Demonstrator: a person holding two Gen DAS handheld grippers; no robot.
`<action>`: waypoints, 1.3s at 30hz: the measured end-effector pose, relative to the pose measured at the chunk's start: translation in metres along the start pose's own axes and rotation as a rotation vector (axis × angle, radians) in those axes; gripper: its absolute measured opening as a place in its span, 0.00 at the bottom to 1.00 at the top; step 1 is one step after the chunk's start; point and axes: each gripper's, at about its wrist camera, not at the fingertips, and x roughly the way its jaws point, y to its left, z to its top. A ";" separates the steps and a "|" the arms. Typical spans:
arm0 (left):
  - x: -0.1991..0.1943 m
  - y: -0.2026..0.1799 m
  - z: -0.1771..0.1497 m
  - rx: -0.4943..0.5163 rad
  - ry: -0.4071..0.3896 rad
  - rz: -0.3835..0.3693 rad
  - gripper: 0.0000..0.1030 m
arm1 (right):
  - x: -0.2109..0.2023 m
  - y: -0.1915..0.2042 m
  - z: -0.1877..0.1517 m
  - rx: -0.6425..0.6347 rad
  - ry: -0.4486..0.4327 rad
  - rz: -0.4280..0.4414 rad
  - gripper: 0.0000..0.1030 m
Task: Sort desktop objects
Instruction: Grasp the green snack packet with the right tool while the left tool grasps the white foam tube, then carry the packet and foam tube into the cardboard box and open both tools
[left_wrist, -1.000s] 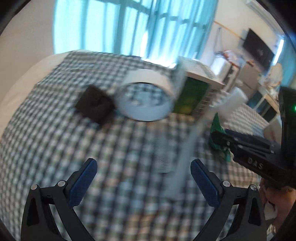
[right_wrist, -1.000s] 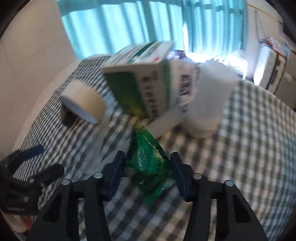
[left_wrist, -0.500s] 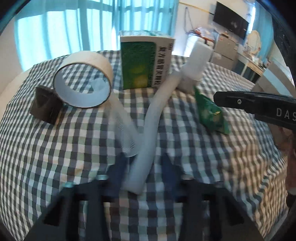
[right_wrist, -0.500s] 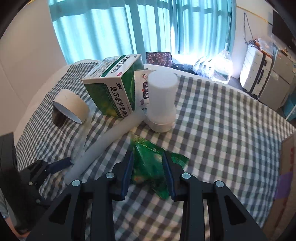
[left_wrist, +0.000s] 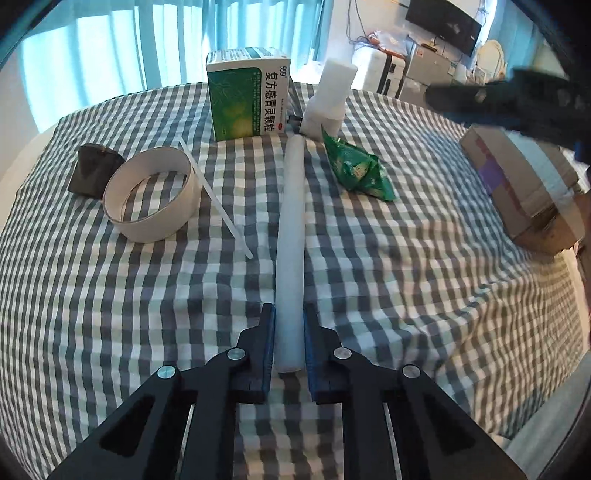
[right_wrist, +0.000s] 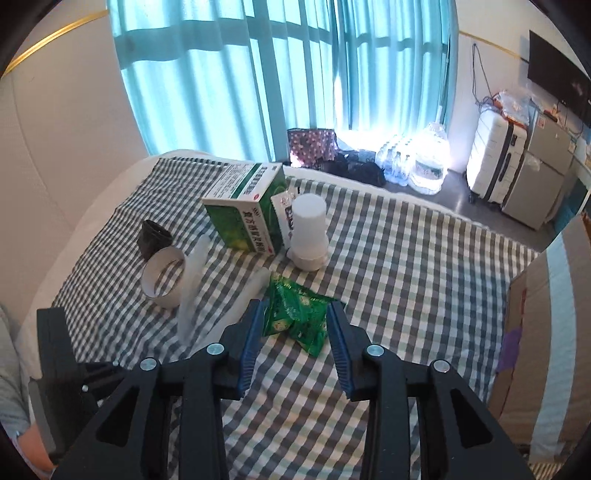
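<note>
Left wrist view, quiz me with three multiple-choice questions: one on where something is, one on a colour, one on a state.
1. Where is the green packet?
A. hanging off the table edge
B. lying beside the far end of the foam tube
C. inside a drawer

2. What colour is the front of the medicine box?
A. red
B. yellow
C. green

3. What state is the left gripper in?
A. shut on the foam tube
B. wide open and empty
C. shut on nothing

Answers:
1 B: the packet rests on the cloth just right of the tube's far end.
2 C: the front panel is green under a white top.
3 A: its jaws have just been closing, and both pads press the tube's near end.
</note>
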 end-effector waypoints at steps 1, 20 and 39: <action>0.000 -0.002 0.003 -0.006 0.000 -0.011 0.17 | 0.004 0.000 -0.001 0.004 0.016 0.000 0.39; 0.035 0.004 0.036 -0.014 -0.017 -0.040 0.13 | 0.114 -0.013 -0.005 0.047 0.171 0.029 0.62; -0.030 0.005 0.037 -0.045 -0.166 0.061 0.13 | 0.025 -0.018 0.000 0.052 0.099 0.039 0.37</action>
